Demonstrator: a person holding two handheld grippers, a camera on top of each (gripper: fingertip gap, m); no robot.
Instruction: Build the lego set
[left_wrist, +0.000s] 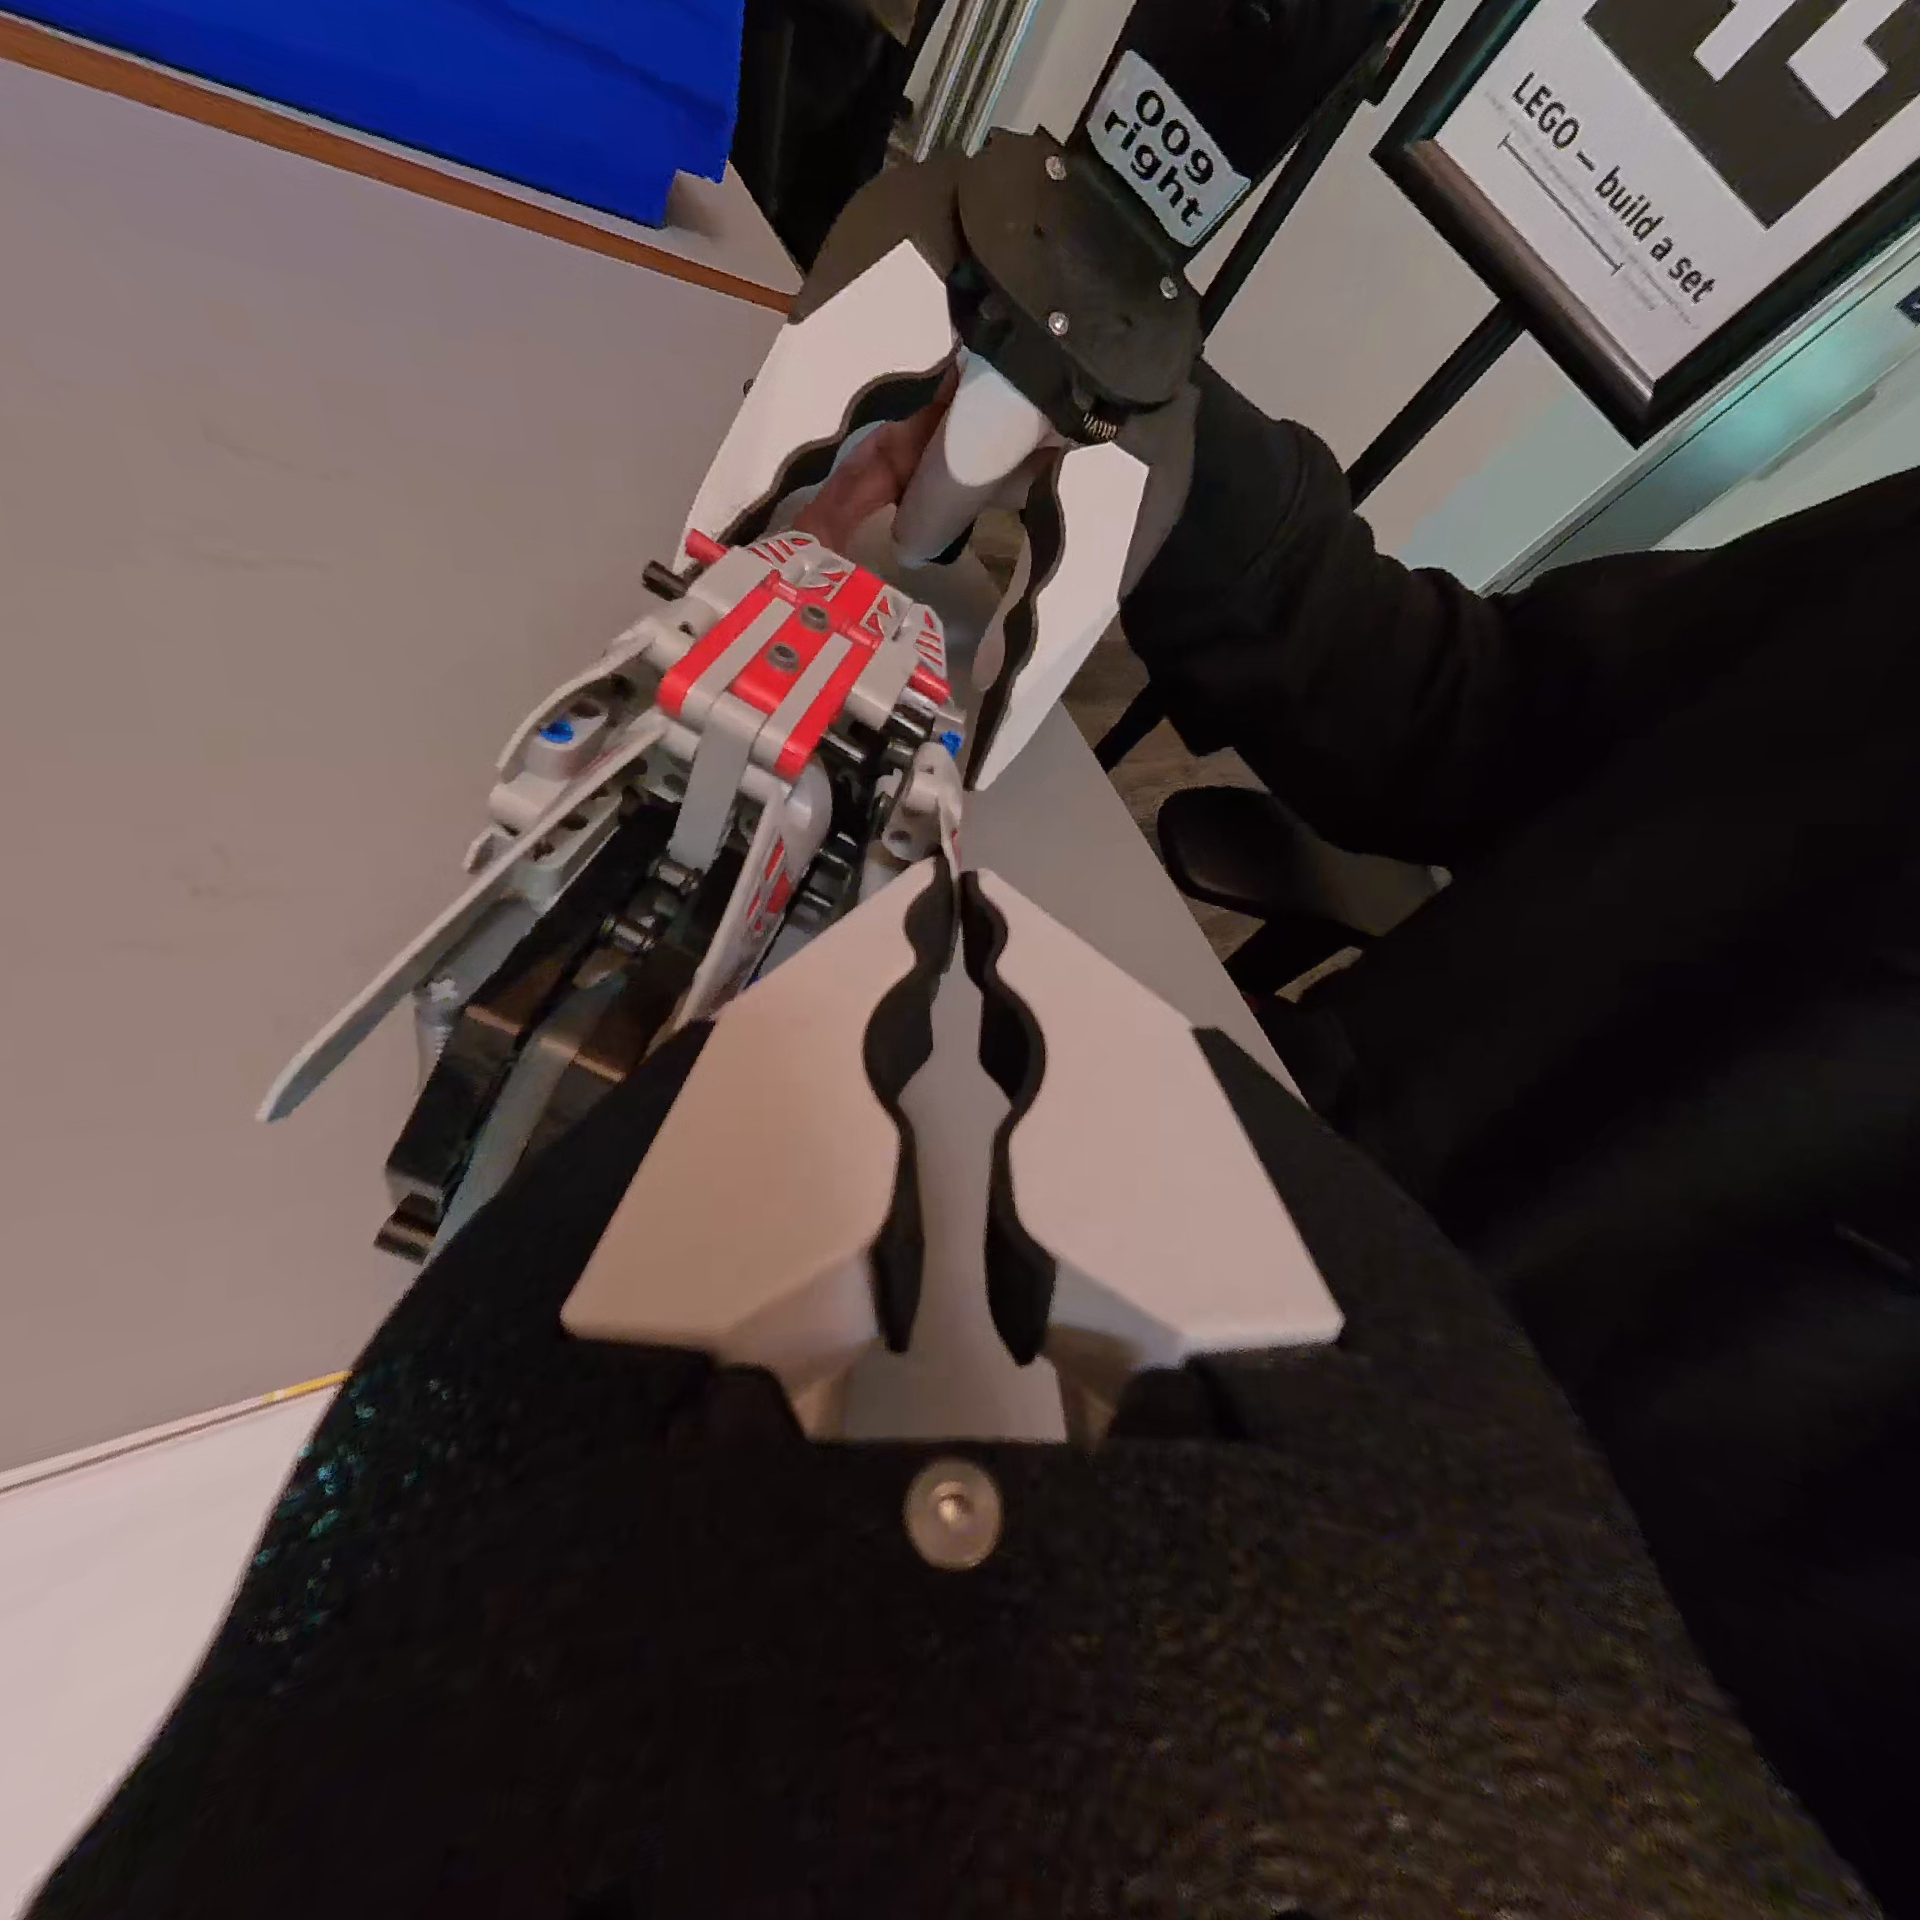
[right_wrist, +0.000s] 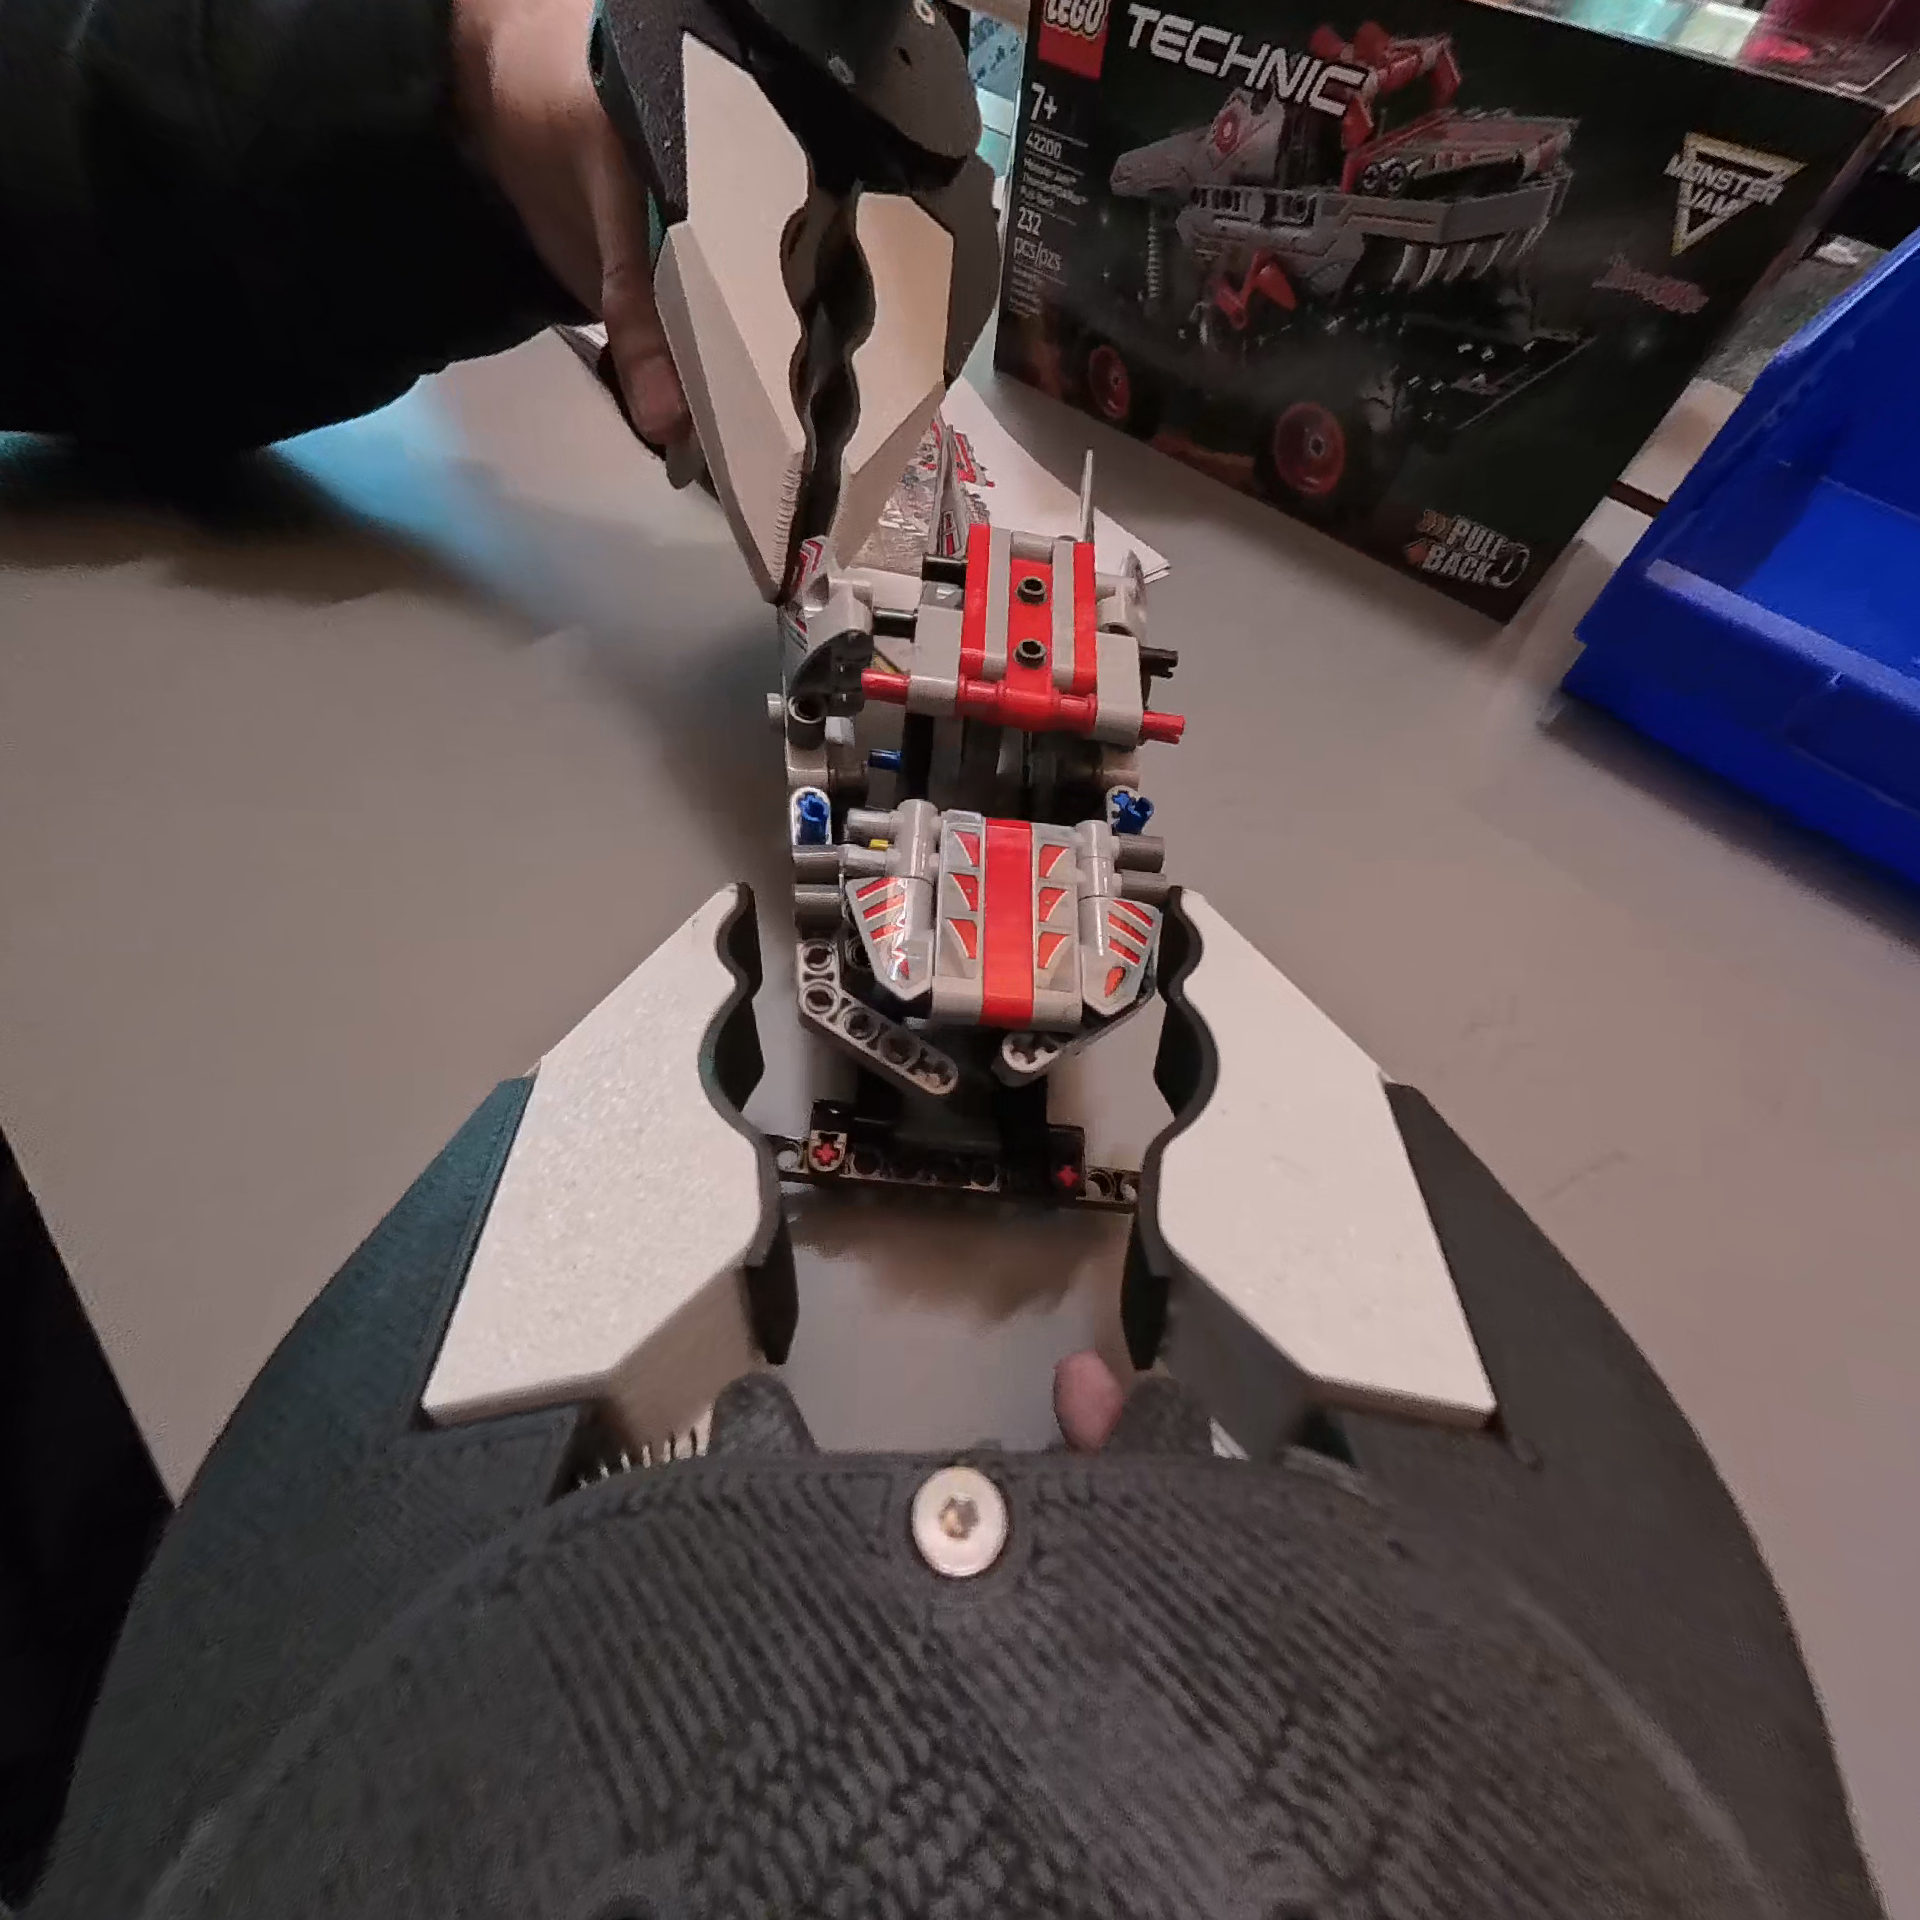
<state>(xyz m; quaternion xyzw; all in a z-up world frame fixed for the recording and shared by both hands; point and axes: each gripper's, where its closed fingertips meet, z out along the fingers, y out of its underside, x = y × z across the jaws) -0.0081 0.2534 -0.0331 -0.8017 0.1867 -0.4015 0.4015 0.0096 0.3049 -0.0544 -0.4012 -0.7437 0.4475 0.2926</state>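
The grey, red and black lego model (right_wrist: 997, 831) stands on the grey table (right_wrist: 312, 779), with its nose towards the right wrist camera. My right gripper (right_wrist: 961, 914) is open, one finger on each side of the model's nose, close to it. My left gripper (left_wrist: 956, 873) comes down from above with its tips pinched on a thin white panel edge (left_wrist: 948, 821) at the model's rear corner. It also shows in the right wrist view (right_wrist: 805, 540). The model (left_wrist: 769, 686) and the open right gripper (left_wrist: 883, 592) show in the left wrist view.
The set's box (right_wrist: 1403, 260) stands behind the model, with a blue bin (right_wrist: 1766, 644) to its right. A printed sheet (right_wrist: 997, 478) lies under the model's rear. A framed sign (left_wrist: 1662, 208) and a person's dark sleeve (left_wrist: 1403, 675) are by the table edge. My hands' fingertips stand some 7 cm from each other.
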